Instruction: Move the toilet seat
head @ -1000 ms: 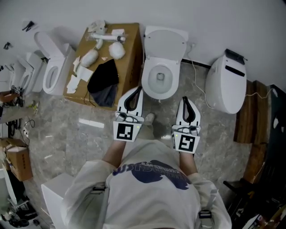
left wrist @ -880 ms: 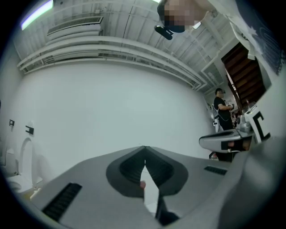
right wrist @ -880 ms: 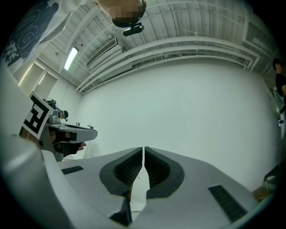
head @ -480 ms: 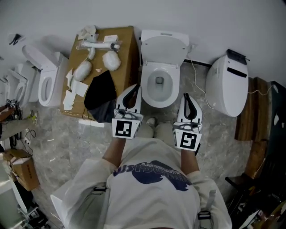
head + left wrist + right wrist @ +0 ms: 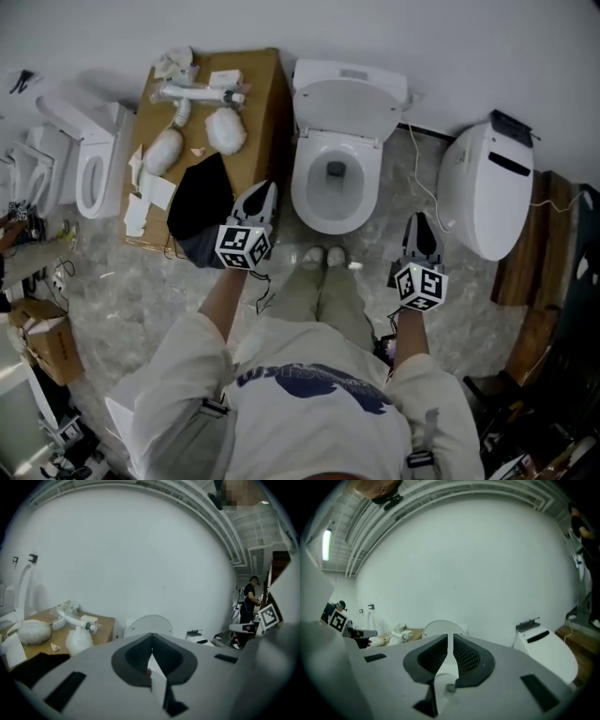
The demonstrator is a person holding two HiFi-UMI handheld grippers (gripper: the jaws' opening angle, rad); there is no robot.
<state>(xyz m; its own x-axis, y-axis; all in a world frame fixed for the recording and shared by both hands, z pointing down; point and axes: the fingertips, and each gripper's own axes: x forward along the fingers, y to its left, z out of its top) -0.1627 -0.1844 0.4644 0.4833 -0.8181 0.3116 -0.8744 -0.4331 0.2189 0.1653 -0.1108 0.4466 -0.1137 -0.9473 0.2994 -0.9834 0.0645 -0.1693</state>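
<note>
**Operator:** The jaws on my left gripper [image 5: 263, 192] are pressing flat together with nothing in them. The jaws on my right gripper [image 5: 419, 220] are just opening, with a thin slit showing and nothing between them either.

**Desk:** Where are you seeing the toilet seat?

**Operator:** The toilet seat [image 5: 349, 107] is standing raised at the back of the bowl [image 5: 309, 202], leaning toward the wall. Neither gripper is touching it.

**Desk:** How are the grippers sitting?

**Operator:** I am holding both in the air in front of the bowl. The left one is hanging off its left side, over the edge of a black cloth [image 5: 199, 208]. The right one is hanging off its right side, nearer the person. Both are pointing at the wall, and the raised seat is showing just above the jaw tips in each gripper view.

**Desk:** What is standing around it?

**Operator:** A cardboard box [image 5: 267, 103] is sitting just beside the bowl's left, carrying the cloth and some white parts [image 5: 225, 131]. A second toilet [image 5: 483, 187] is standing to the right with its lid down. The person's shoes [image 5: 323, 255] are pointing at the bowl's front.
</note>
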